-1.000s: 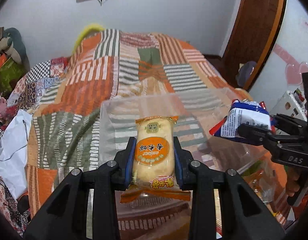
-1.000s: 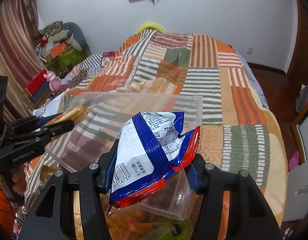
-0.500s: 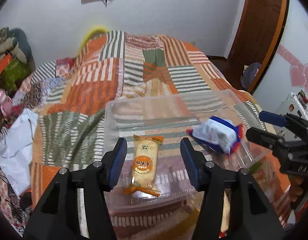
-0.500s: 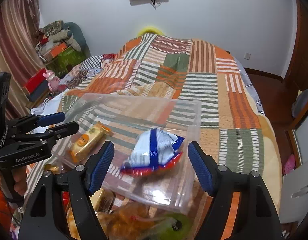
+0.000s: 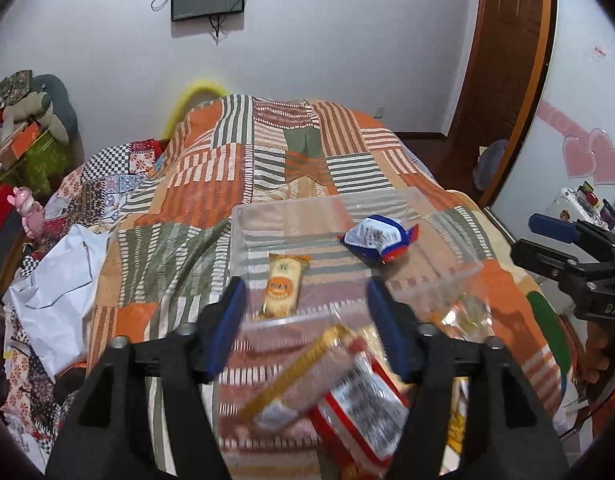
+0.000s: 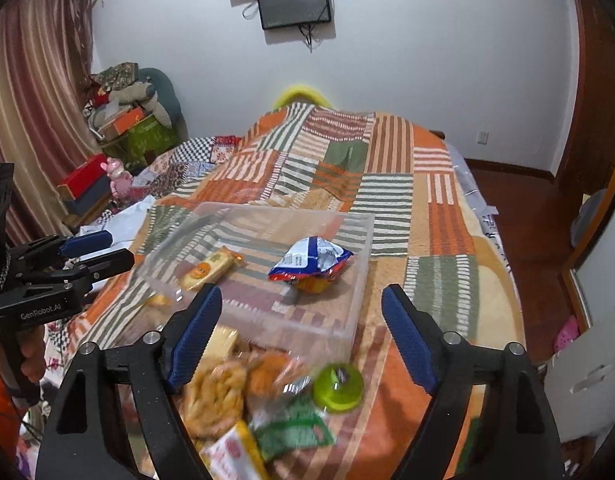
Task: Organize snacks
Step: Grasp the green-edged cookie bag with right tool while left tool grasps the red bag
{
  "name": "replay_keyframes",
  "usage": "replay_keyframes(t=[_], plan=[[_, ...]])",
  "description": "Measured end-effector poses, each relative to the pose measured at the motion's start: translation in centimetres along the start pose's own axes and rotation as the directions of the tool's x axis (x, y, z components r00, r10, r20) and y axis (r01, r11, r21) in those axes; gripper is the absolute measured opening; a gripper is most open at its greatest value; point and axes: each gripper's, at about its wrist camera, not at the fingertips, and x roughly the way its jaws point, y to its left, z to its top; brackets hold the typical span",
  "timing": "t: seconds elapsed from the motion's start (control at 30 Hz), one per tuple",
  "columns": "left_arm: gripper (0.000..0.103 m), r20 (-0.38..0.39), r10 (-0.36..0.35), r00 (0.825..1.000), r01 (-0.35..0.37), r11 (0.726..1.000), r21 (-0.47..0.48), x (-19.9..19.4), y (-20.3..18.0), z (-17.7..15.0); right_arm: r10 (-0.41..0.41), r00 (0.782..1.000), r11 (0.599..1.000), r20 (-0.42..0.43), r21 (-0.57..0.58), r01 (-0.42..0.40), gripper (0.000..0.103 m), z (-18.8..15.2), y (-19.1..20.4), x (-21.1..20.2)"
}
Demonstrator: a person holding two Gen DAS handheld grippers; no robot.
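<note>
A: Snacks first. Where do they lie?

B: Two lie inside the clear plastic bin (image 5: 243, 236) on the patchwork bedspread (image 5: 211, 184). The orange-labelled cake pack (image 5: 282, 289) lies flat on the bin's floor toward its left side; the blue-and-white snack bag (image 5: 377, 237) lies crumpled toward the right, with its red edge showing. The two are apart and do not touch.

A: And the left gripper (image 5: 307, 320)?

B: Released. Its jaws have just been opening, and its blue pads (image 5: 227, 320) stand wide on either side of the cake pack in the picture without touching it. Nothing is held between them.

A: The right gripper (image 6: 297, 330)?

B: Also let go. Its jaws have just been spreading too, and the snack bag lies in the bin ahead of them, clear of both pads. From the left camera this gripper shows at the right edge, with a hand (image 5: 597, 354) on its grip.

A: What is nearer than the bin?

B: A heap of loose snacks just below the bin's near wall, blurred in both views. From the right camera I make out a round cookie pack (image 6: 217, 394), a green packet (image 6: 293, 428) and a lime-green round cup (image 6: 338, 387). From the left camera, a red-and-white wrapper (image 5: 363, 396) beside a gold-edged one; the print is too smeared to read.

A: Anything else?

B: A dark screen (image 6: 294, 3) hangs on the white wall beyond the bed.
</note>
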Motion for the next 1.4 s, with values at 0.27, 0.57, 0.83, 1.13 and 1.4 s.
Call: replay_keyframes(t=[0.27,0.57,0.83,1.13,1.4], plan=[[0.08,0.02,-0.012,1.0,0.012,1.0,0.008,-4.1,-1.7,-2.7,0.016,1.0,1.0,0.018,0.006,-0.016,0.085,-3.3,1.1,-3.6],[0.082,-0.037,-0.03,0.999,0.03,1.0,0.007,-5.4,-3.8,-7.3,0.049,0.999,0.998,-0.023,0.032,-0.048,0.085,-7.4,2.3,-5.0],[0.082,-0.1,-0.068,0.993,0.068,0.998,0.003,-5.4,-5.0,-10.3,0.08,0.991,0.997,-0.108,0.024,-0.078,0.086,-11.0,3.8,-3.9],[0.082,-0.144,-0.09,0.985,0.085,0.996,-0.04,-4.1,-4.7,-11.2,0.091,0.972,0.996,-0.215,0.043,-0.084,0.086,-13.9,4.1,-1.6],[0.083,-0.133,-0.09,0.987,0.085,0.995,-0.044,-3.0,-5.1,-10.0,0.116,0.97,0.991,-0.216,0.095,-0.097,0.087,-14.2,2.9,-1.2]])
